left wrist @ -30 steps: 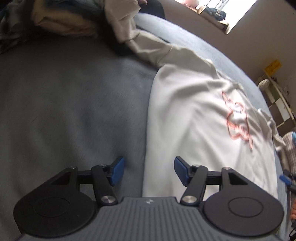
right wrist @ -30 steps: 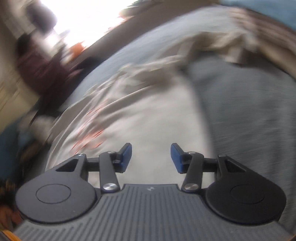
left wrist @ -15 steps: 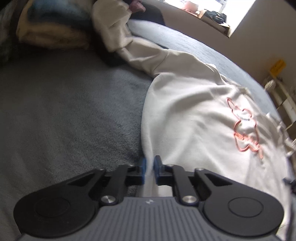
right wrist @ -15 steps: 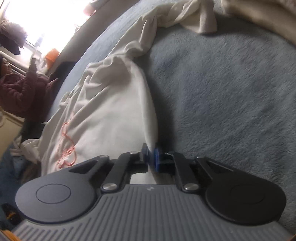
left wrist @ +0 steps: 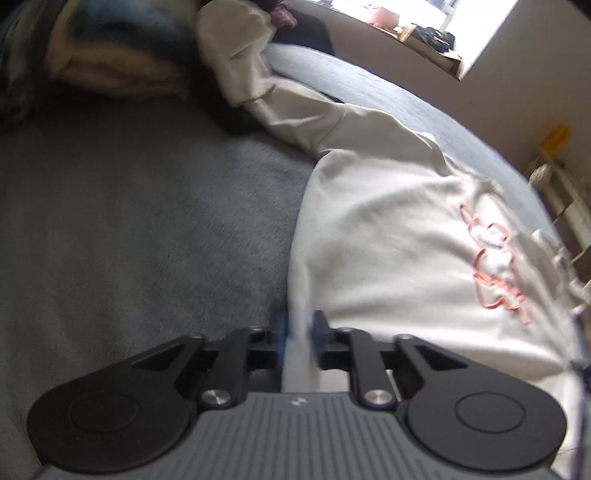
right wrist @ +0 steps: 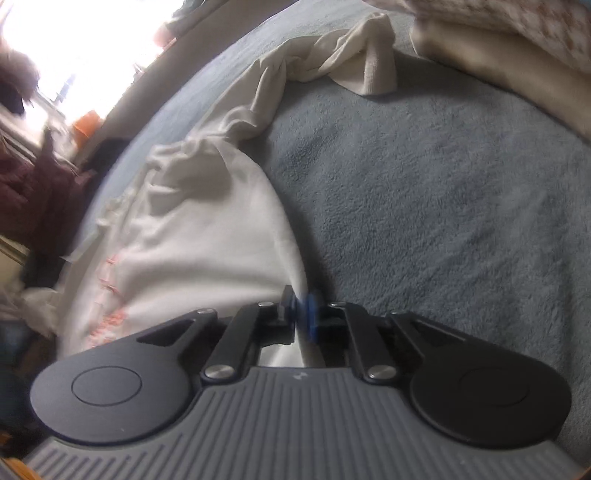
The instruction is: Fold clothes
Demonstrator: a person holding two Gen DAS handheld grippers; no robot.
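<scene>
A cream sweatshirt [left wrist: 388, 240] with a pink outline print [left wrist: 491, 266] lies spread on a grey blanket [left wrist: 147, 221]. My left gripper [left wrist: 301, 328] sits at its near left edge. A raised fold of the cloth fills the narrow gap between the blue pads while the jaws are opening. In the right wrist view the same sweatshirt [right wrist: 207, 236] lies to the left. My right gripper [right wrist: 302, 314] sits on its right edge, with a thin fold of cloth pinched between the pads and the jaws opening slightly. One sleeve [right wrist: 332, 55] trails away, twisted.
The grey blanket [right wrist: 443, 184] stretches wide beside the sweatshirt. A stack of folded cream and dark textiles [left wrist: 110, 62] sits at the far end, also the beige pile [right wrist: 517, 55]. A bright window sill [left wrist: 406, 26] and a shelf unit [left wrist: 565, 192] lie beyond the bed.
Both grippers were open above the sweatshirt's edges, then came down and closed on folds of cloth. Now the pads stand slightly wider, more so on the left, with the cloth still between them.
</scene>
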